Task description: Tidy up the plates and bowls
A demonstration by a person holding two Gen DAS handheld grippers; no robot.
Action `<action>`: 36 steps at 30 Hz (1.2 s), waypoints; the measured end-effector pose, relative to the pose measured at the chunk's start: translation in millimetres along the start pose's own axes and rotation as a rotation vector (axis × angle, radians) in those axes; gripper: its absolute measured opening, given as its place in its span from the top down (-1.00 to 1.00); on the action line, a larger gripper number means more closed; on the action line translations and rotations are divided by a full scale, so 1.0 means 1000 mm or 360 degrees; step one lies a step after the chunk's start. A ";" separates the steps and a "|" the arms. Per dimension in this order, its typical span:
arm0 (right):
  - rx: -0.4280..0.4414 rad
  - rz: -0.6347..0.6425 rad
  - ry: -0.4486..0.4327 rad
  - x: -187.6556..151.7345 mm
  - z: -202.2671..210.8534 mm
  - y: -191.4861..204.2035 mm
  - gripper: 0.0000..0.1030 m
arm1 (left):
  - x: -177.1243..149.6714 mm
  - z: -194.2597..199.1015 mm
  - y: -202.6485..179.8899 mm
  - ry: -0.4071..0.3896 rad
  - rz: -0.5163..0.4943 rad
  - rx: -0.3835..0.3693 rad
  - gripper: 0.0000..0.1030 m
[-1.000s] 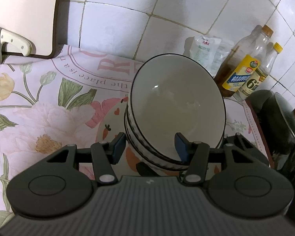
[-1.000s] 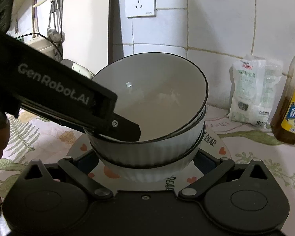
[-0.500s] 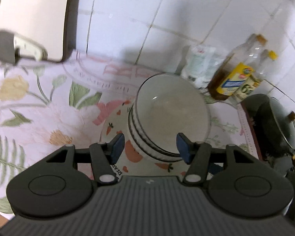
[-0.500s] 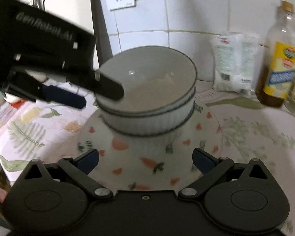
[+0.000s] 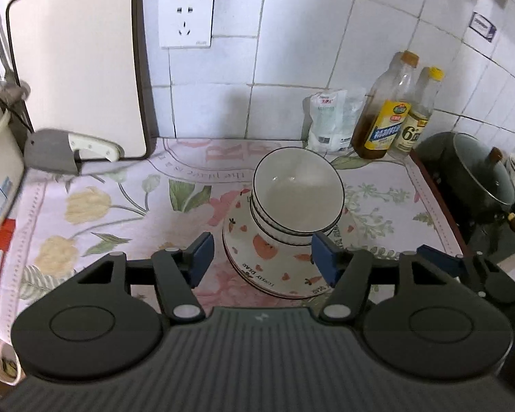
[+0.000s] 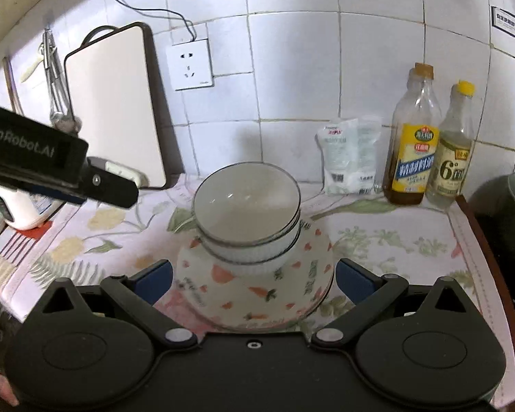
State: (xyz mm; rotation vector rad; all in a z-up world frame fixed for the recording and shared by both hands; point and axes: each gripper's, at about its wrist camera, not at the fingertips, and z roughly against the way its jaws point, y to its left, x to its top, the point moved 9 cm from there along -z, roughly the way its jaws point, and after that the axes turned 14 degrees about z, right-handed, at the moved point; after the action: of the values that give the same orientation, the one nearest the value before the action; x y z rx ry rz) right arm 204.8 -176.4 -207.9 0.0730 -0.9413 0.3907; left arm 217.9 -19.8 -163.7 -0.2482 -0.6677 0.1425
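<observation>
I see a white-tiled kitchen wall behind a tabletop covered with a floral cloth. Near the middle of the cloth sits the stack of plates, printed with carrots and hearts; I count at least two rims from the left wrist view. On the plates stand the bowls, white with dark rims: three nested ones as far as I can tell, the top one tilted.

Behind the bowls, against the wall, I count two bottles, one white pouch, one wall socket and one cutting board leaning upright.

My left gripper hangs just short of the plates, jaws apart and holding nothing. My right gripper is likewise spread wide before the plates, gripping nothing.

Only the left wrist view shows the dark pot with a glass lid right of the bowls, and a cleaver by the board. Only the right wrist view shows the left gripper's body from outside, left of the bowls.
</observation>
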 end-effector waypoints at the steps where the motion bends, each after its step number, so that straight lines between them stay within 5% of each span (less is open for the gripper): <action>1: -0.0023 0.0000 -0.0002 0.000 0.004 0.000 -0.98 | 0.000 0.005 0.000 -0.0002 -0.0012 0.0003 -0.20; 16: -0.0158 -0.0085 0.0036 0.022 0.089 -0.014 -0.98 | -0.027 0.072 0.010 -0.0025 0.0034 0.0050 -0.48; 23: -0.0187 0.0042 0.0064 0.032 0.120 0.000 -0.99 | -0.032 0.097 0.011 -0.0060 0.0026 0.0078 -0.66; 31: -0.0280 -0.0014 0.0066 0.034 0.148 -0.001 -1.00 | -0.045 0.108 0.007 -0.0014 0.0038 0.0050 -0.96; 36: -0.0342 -0.0026 0.0070 0.028 0.156 -0.007 -1.00 | -0.051 0.107 0.007 0.0015 0.0009 0.0130 -0.96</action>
State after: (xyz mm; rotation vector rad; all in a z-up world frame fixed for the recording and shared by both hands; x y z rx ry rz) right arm 101.8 -209.9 -92.4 -0.1237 -0.9338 0.2732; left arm 110.9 -4.3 -115.1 -0.1719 -0.6501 0.1733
